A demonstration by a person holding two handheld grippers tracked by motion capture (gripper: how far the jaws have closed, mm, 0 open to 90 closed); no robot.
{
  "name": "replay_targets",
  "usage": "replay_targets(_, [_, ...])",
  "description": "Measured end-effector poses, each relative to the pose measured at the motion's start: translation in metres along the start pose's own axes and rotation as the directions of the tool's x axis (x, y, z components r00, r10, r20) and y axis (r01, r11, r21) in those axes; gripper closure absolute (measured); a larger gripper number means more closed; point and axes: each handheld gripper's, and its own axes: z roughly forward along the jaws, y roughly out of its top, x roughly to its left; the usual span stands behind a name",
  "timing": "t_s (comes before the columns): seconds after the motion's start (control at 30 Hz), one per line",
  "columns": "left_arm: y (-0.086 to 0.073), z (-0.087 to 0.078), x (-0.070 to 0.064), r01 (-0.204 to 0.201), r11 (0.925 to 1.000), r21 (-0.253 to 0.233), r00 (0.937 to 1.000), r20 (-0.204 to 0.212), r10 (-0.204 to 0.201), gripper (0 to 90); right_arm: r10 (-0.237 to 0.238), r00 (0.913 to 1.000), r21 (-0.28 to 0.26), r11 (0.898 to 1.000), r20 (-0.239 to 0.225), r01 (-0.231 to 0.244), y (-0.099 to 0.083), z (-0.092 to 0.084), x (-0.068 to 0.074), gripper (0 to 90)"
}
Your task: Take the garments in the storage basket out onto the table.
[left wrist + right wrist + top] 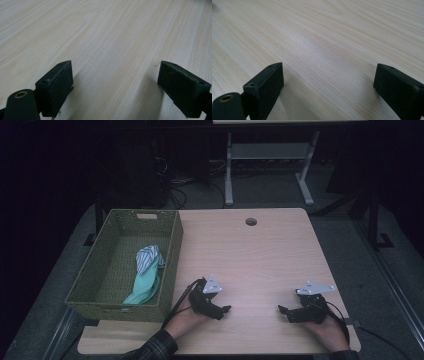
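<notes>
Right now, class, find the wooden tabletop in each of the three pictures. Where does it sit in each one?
High view: the tabletop fills the centre, with a woven basket at its left edge and the left hand-held gripper and right hand-held gripper near its front.
Left gripper view: the tabletop lies between and beyond the open jaws.
Right gripper view: the tabletop lies the same way.
Shared landmark: the pale wood grain.

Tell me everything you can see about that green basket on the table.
The basket is a rectangular, olive-green bin that looks woven, with sloping walls and a handle slot cut in its far end. It sits upright at the table's left edge, overhanging it slightly. Inside, against its right wall, lies a bundled cloth, striped white above, plain mint below. Neither gripper touches it.
</notes>
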Motion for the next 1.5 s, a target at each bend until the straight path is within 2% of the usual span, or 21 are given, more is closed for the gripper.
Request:
replay_targets(0.23, [0.0,-0.001,0.001,-0.008,1.0,0.004,0.9999,0.011,0.008,12.5,0.0,1.0,0.0,1.0,0.0,0.0,0.0,0.0,0.0,8.9])
replay_targets(0.43, [0.001,-0.007,0.0,-0.012,0.9991,0.04,0.9999,0.007,0.012,12.9,0.0,1.0,0.0,1.0,0.0,0.0,0.0,0.0,0.0,8.9])
replay_targets(0.53, [0.002,-0.01,-0.001,-0.01,0.9997,0.023,0.9999,0.004,0.01,12.9,0.001,1.0,0.0,1.0,0.0,-0.001,0.0,0.0,0.0,8.9])
replay_targets(0.67, [0.005,-0.012,-0.001,-0.013,0.9993,0.034,0.9999,-0.004,0.013,12.9,0.001,1.0,0.0,1.0,0.0,-0.001,0.0,0.0,0.0,8.9])
replay_targets(0.93, [0.007,-0.014,0.003,0.021,0.9992,0.035,0.9998,0.002,-0.021,12.9,0.001,1.0,-0.001,1.0,0.0,-0.001,0.0,0.0,0.0,8.9])
replay_targets(1.4, [0.013,-0.018,0.0,-0.004,0.9993,0.036,0.9999,-0.011,0.005,12.9,0.0,1.0,0.0,1.0,0.0,0.0,0.0,0.0,0.0,8.9])
replay_targets(1.5, [0.013,-0.019,0.0,0.005,0.9994,0.033,1.0,-0.005,-0.005,12.9,0.0,1.0,0.0,1.0,0.0,0.0,0.0,0.0,0.0,8.9])
